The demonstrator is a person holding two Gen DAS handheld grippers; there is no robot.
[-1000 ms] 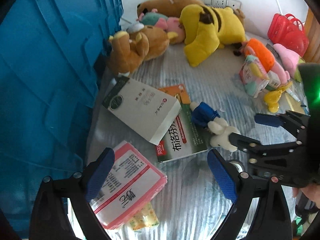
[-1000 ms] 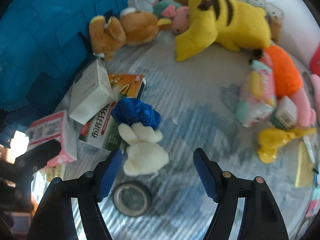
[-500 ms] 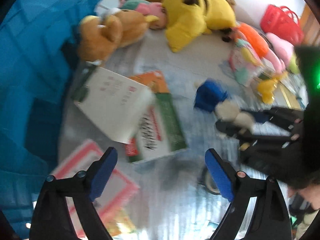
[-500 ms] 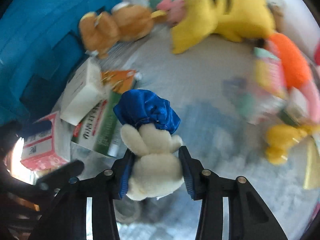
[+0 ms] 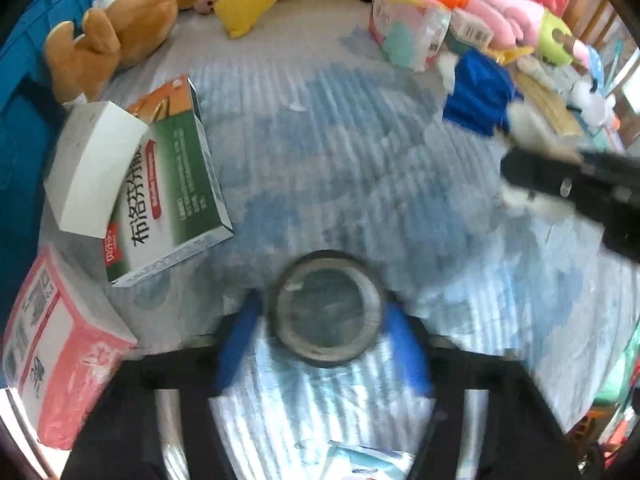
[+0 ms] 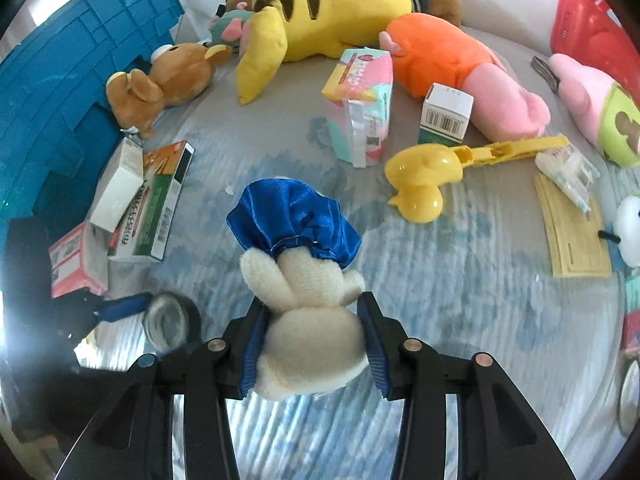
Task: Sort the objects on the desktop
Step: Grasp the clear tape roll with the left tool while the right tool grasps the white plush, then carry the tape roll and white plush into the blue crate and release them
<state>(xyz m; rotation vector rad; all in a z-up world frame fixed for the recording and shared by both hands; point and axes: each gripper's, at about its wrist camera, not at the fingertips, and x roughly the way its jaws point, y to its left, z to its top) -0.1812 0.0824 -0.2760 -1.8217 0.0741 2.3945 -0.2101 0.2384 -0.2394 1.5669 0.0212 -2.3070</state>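
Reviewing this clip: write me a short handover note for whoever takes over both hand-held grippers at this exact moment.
Right hand-held gripper: shut on the white bunny in a blue dress, its body squeezed between the pads.
Left hand-held gripper: its blue fingers flank the tape roll; blur hides whether they grip it.
Things: medicine boxes lie by the blue crate; plush toys at the back; yellow duck clip, tissue pack, small box mid-table.
Done: bunny picked.
Left: place the bunny, secure the tape, sort the remaining items.

Home: plush toys (image 6: pixel 332 8), medicine boxes (image 5: pixel 172 184)
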